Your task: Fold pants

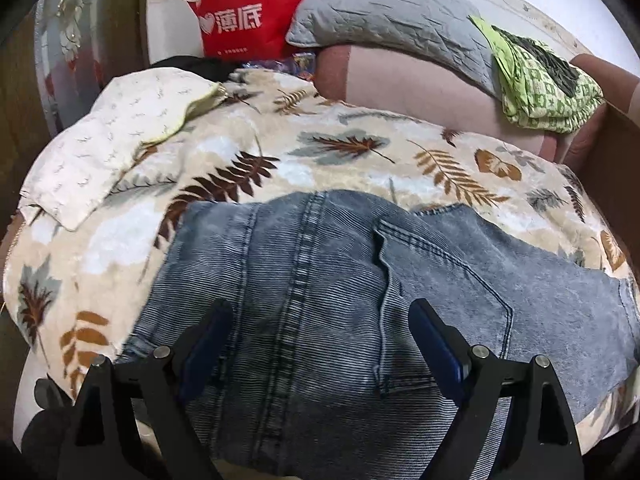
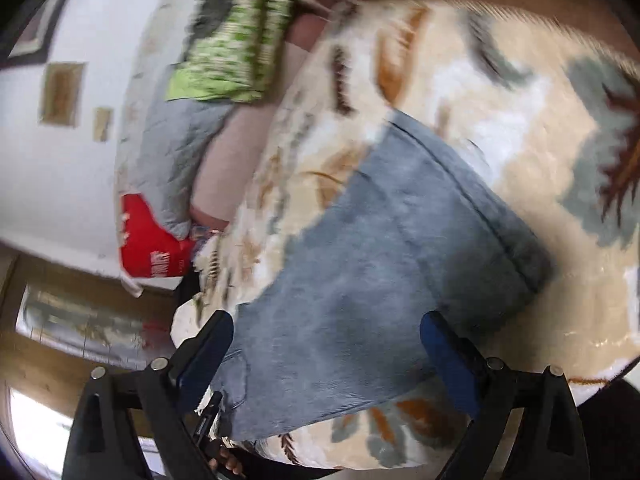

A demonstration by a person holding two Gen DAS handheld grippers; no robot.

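the jeans [image 1: 360, 300] lie folded on a leaf-print blanket [image 1: 328, 152] spread over the bed, back side up, with a rear pocket [image 1: 440, 280] and the stitched centre seam facing the left wrist camera. the left gripper [image 1: 320, 332] hangs above the denim with its jaws spread wide, one blue-padded finger on each side of the seam and pocket; nothing is pinched between them, and whether the fingertips touch the cloth cannot be told.

the right wrist view is blurred and rolled to one side. there the right gripper [image 2: 326, 344] also has its jaws set wide apart over the jeans [image 2: 380, 272], with the folded denim filling the gap between the fingers but not clamped by them. the fold's rounded edge runs along the far side of the cloth, and the blanket [image 2: 460, 92] shows around it.

beyond the jeans, at the head of the bed, a grey quilted pillow [image 1: 392, 12] leans against a pink cushion [image 1: 420, 84]. a green patterned cloth [image 1: 544, 84] lies bunched on the pillow's right end. a red bag with white lettering [image 1: 244, 12] stands to the pillow's left, against the white wall. a pale cloth with small marks [image 1: 116, 148] lies on the blanket's left part, well apart from the jeans. a brown cardboard edge [image 1: 616, 168] shows at the far right.
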